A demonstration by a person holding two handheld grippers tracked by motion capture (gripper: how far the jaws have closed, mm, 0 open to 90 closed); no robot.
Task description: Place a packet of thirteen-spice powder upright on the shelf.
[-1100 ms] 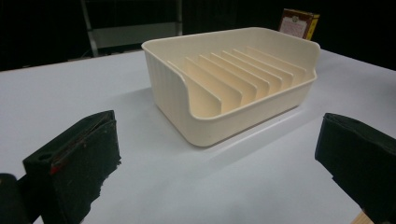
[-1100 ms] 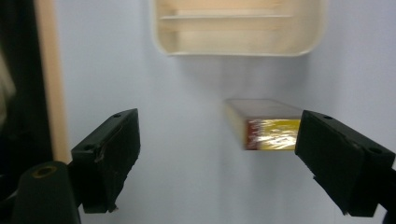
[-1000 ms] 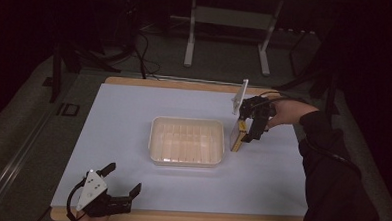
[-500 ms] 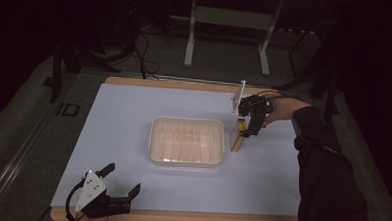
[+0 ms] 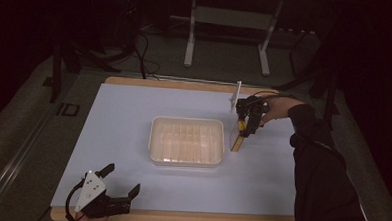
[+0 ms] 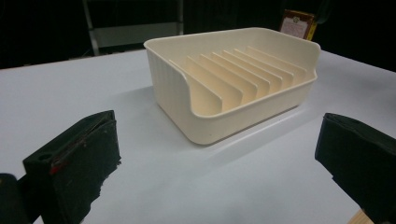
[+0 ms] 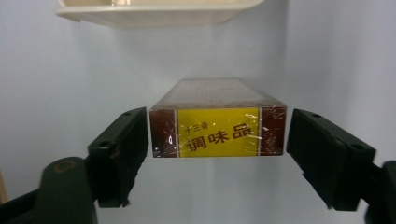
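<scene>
Right gripper view: the right gripper (image 7: pixel 217 154) straddles the small brown-and-yellow cardboard box (image 7: pixel 217 132) standing upright on the white counter (image 5: pixel 133 118) beside the cream ribbed plastic tray (image 5: pixel 186 141). Its fingers have been closing, left one touching, right just short. The left gripper (image 5: pixel 111 188) waits spread.

Overhead light is falling on the pale, matte white counter (image 5: pixel 132 138), leaving it evenly bright, while the room around it is sinking into near black in the high view. That view is looking soft and grainy. The cream ribbed plastic tray (image 6: pixel 233 84) is casting a faint shadow toward the camera. Glare is glinting off the shiny wrap of the brown-and-yellow box (image 7: pixel 217 132), and the near black claw pads (image 6: pixel 74 163) are blurring.
</scene>
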